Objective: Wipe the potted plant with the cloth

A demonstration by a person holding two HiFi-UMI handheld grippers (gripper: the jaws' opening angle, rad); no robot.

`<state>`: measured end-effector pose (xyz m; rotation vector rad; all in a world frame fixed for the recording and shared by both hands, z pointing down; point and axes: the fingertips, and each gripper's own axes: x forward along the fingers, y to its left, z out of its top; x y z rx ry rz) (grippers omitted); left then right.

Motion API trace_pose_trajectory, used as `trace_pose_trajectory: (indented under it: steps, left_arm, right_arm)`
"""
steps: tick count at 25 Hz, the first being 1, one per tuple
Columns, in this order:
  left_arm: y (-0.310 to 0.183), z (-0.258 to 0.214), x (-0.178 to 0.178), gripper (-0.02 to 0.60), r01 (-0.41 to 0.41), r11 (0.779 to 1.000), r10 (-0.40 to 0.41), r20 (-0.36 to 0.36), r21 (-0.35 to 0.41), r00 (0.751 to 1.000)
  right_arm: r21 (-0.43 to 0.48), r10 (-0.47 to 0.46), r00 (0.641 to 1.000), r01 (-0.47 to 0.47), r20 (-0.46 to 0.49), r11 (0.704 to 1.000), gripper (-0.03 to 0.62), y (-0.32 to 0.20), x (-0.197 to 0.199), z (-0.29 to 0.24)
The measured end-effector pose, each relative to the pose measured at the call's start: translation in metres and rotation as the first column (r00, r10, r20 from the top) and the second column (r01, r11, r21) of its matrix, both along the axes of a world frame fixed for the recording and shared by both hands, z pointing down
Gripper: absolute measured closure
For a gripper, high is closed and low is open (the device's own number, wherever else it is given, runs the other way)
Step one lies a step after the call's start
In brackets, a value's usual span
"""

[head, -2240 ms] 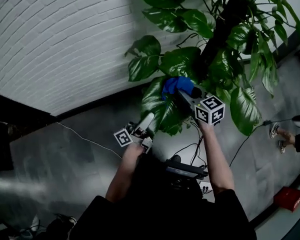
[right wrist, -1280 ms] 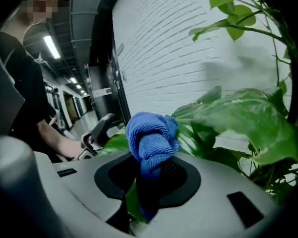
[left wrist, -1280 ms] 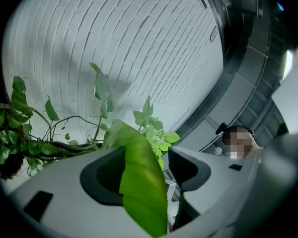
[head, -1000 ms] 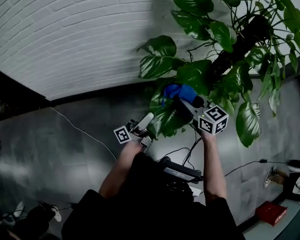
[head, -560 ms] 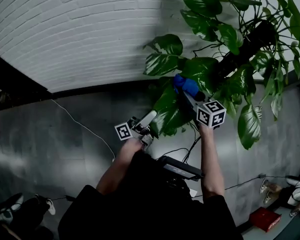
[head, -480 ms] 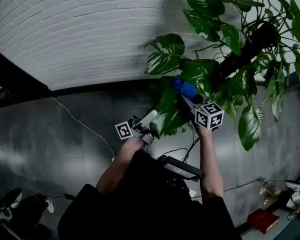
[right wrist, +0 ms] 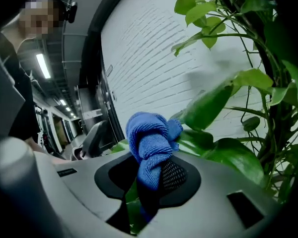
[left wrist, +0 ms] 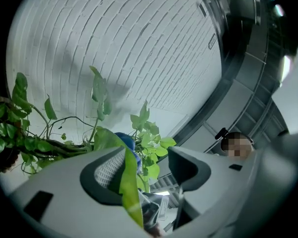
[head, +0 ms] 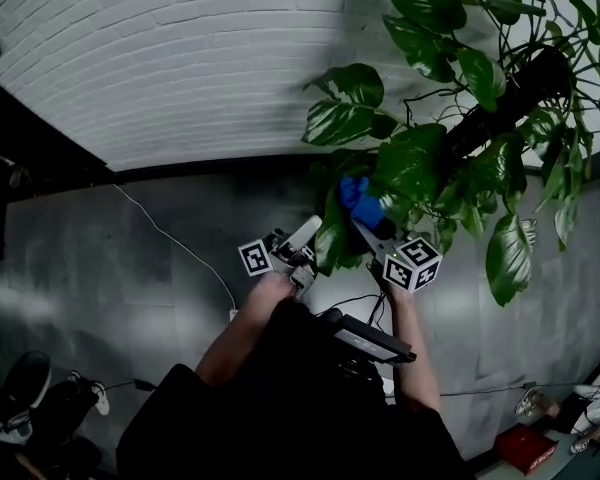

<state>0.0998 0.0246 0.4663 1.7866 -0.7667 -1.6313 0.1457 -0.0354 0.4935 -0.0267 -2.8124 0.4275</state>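
Head view: mid-wipe. Right hand-held gripper [head: 366,224] pinches the blue cloth [head: 358,199] at the potted plant's [head: 450,138] lower foliage. Left hand-held gripper [head: 316,226], jaws apart, straddles a leaf [left wrist: 128,182]. Next probably calls for a gentle stroke along it.

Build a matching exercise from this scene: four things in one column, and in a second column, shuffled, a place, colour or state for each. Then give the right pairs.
Column one
1. blue cloth
2. long leaf
3. brick wall
4. red box

Column two
A. white
B. on the floor, low at the head view's right
C. clamped in the right gripper
D. between the parted pads of the left gripper, lying along one of them

Pairs: 1-C, 2-D, 3-A, 4-B
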Motion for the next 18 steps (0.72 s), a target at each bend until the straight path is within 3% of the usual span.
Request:
trace_pose_trajectory:
  steps: [11,15,18]
  left_arm:
    - [0.000,-0.001,0.002,0.316,0.016,1.000,-0.016,-0.003,0.003,1.000]
    - [0.001,0.008,0.006,0.316,0.000,1.000,0.000,0.016,-0.021,1.000]
    - [0.003,0.017,0.015,0.316,-0.020,0.999,0.021,0.022,-0.045,1.000]
  right_arm:
    - [-0.034,-0.063,0.997,0.065,0.050,0.997,0.476,0.052,0.023,-0.001]
    - [0.017,0.030,0.989,-0.033,0.144,0.999,0.476,0.019,0.038,-0.046]
    - [0.090,0.106,0.982,-0.121,0.159,0.989,0.476,-0.016,0.054,-0.071]
